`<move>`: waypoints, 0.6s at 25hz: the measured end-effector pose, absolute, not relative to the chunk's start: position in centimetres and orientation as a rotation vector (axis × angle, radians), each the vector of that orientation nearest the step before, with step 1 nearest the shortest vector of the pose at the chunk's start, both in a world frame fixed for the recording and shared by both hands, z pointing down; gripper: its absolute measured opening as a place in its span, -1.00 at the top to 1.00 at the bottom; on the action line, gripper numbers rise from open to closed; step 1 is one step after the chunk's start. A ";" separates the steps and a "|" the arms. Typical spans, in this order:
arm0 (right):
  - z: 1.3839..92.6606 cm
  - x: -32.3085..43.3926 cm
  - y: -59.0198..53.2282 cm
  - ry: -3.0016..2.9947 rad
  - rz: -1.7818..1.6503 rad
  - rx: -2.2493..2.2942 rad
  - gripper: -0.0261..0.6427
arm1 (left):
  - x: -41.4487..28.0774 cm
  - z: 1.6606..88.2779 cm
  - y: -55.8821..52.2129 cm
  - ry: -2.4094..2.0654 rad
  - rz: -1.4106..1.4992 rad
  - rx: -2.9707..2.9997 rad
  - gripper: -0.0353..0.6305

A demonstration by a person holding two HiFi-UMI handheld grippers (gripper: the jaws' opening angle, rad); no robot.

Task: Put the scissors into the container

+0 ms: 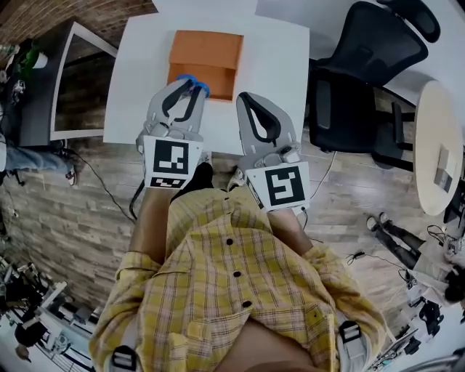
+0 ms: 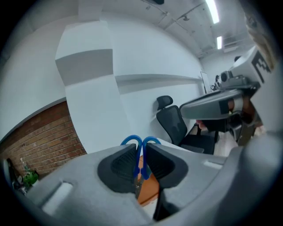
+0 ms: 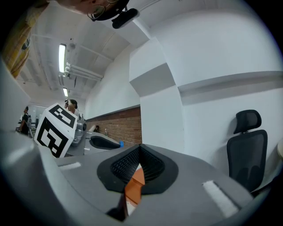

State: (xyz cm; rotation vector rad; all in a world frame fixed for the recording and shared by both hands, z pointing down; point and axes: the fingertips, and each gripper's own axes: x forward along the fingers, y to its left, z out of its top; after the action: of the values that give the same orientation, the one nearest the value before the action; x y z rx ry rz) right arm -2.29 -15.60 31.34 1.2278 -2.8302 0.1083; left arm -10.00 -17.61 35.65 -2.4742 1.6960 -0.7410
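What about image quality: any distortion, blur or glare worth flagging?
Head view: wide-angle curvature at the edges, table evenly lit, sharp. Left gripper view: strong fisheye, dark corners, ceiling lights blown out, scissors in focus. Right gripper view: same fisheye and dark corners, near foreground soft.

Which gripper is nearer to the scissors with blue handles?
Left. The left gripper is shut on the scissors, handles sticking out past its tips. The right gripper is to their right, shut, not touching them.
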 end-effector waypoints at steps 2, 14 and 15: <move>32.0 -2.4 -16.3 -2.808 0.131 1.249 0.90 | -10.1 37.1 -18.6 1.628 -0.842 -2.479 0.67; 34.0 -4.2 -17.9 -2.724 0.204 1.313 0.90 | -11.5 45.2 -21.8 1.290 -1.184 -2.636 0.67; 34.2 -4.3 -18.1 -2.720 0.204 1.311 0.90 | -11.4 45.7 -22.1 1.262 -1.204 -2.640 0.67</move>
State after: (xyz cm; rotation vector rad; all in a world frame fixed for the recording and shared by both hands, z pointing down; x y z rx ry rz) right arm -4.34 -18.09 34.15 1.3109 -2.7199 0.2037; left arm -11.41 -22.11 45.69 -2.6404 1.2618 -1.2039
